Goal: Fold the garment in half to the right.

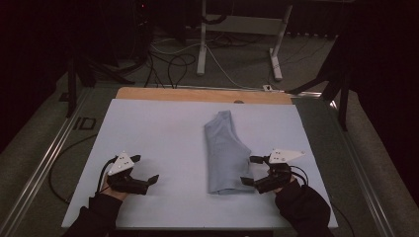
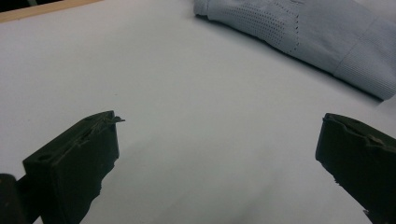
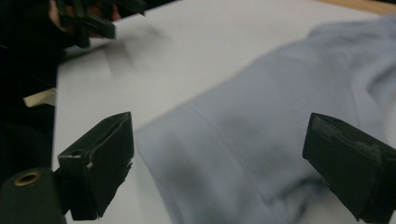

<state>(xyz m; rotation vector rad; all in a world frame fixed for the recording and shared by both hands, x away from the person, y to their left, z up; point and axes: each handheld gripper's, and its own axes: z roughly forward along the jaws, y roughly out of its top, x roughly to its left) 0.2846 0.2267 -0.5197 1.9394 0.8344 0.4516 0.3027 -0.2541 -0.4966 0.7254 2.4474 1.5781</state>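
A dim room, seen from above, with a white board (image 1: 163,148) lying on a wooden table (image 1: 197,94). A folded pale blue garment (image 1: 225,153) lies flat on the board, right of its middle, its long side running away from the person and its wider end nearest them. In the left gripper view the cloth (image 2: 317,32) shows a patch of tiny holes and a ribbed hem.

The right gripper (image 1: 251,170) sits at the near right edge of the garment, held in a dark-sleeved hand (image 1: 289,185). Its jaws stand wide apart and hold nothing; one tip is just beside the cloth's near corner, and whether it touches cannot be told. In the right gripper view the two black jaws (image 3: 219,158) frame the blue cloth (image 3: 261,135), which lies between them but is not pressed.

The left gripper (image 1: 146,170) rests low over the bare board at the near left, well apart from the garment. Its jaws are also wide apart with nothing between them, as the left gripper view (image 2: 217,154) shows over plain white surface.

Beyond the table, cables (image 1: 173,59) trail across the floor near white desk legs (image 1: 201,44).
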